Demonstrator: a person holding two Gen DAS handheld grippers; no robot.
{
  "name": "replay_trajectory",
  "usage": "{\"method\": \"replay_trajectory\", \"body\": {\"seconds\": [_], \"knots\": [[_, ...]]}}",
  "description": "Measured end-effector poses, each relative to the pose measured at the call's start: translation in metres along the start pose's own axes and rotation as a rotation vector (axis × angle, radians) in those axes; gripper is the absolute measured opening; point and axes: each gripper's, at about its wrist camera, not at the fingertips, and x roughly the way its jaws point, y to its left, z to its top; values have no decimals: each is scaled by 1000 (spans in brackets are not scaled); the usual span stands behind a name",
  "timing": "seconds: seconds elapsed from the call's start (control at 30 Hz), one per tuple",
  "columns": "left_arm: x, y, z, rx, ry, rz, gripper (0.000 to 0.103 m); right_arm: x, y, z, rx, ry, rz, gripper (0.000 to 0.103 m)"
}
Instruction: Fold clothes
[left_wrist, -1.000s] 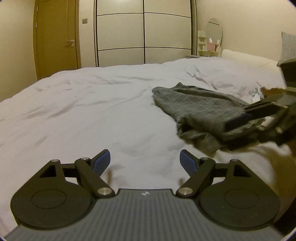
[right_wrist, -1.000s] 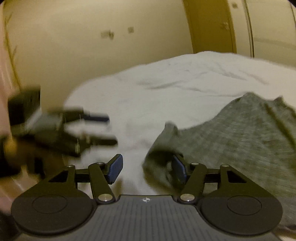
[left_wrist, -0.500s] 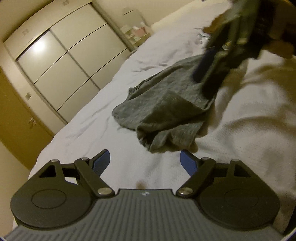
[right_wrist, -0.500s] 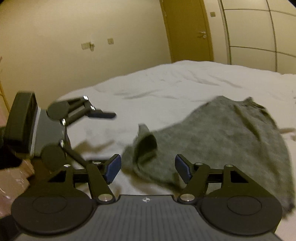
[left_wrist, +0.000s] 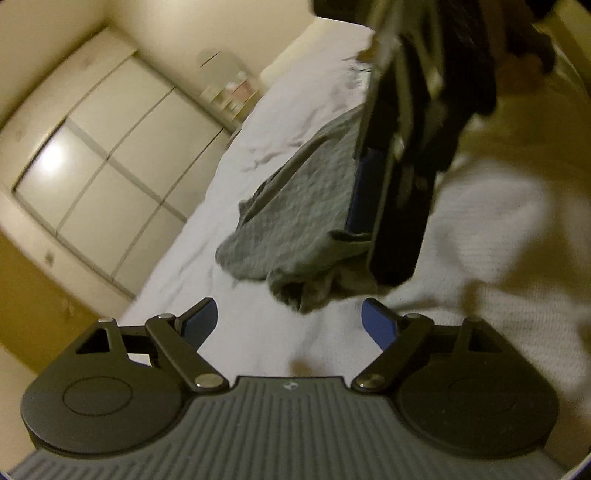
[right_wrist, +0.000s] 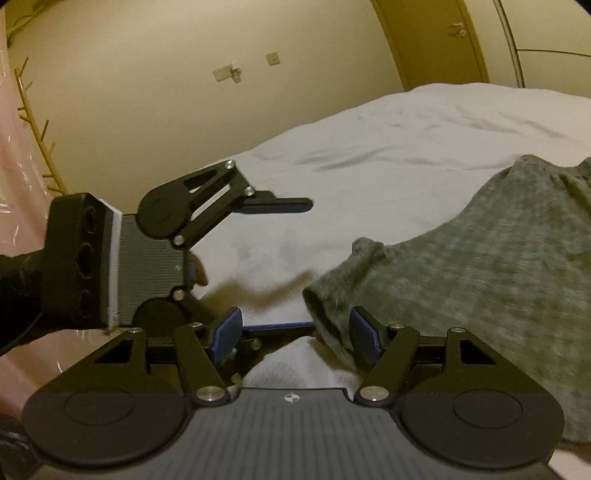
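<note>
Left gripper: jaws spread wide, empty, above white bed. Right gripper: jaws wide, straddling grey garment edge, not clamped.

A wide bed under a rumpled white cover fills the room, with cream walls all round. A wardrobe of pale sliding panels catches a soft glare, beside a brown wooden door.
</note>
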Motion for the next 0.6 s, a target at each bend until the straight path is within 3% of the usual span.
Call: {"method": "replay_trajectory", "body": {"seconds": [0.17, 0.3, 0.43, 0.6], "knots": [[9, -13, 6, 208, -49, -16, 83, -29, 5, -8, 7, -38, -38, 67], [20, -24, 7, 373, -88, -16, 83, -58, 6, -20, 3, -82, -145, 68], [26, -27, 7, 461, -92, -10, 82, -87, 5, -33, -13, -107, -285, 68], [30, -24, -3, 564, -35, -69, 74, -108, -1, -40, -2, -115, -348, 69]]}}
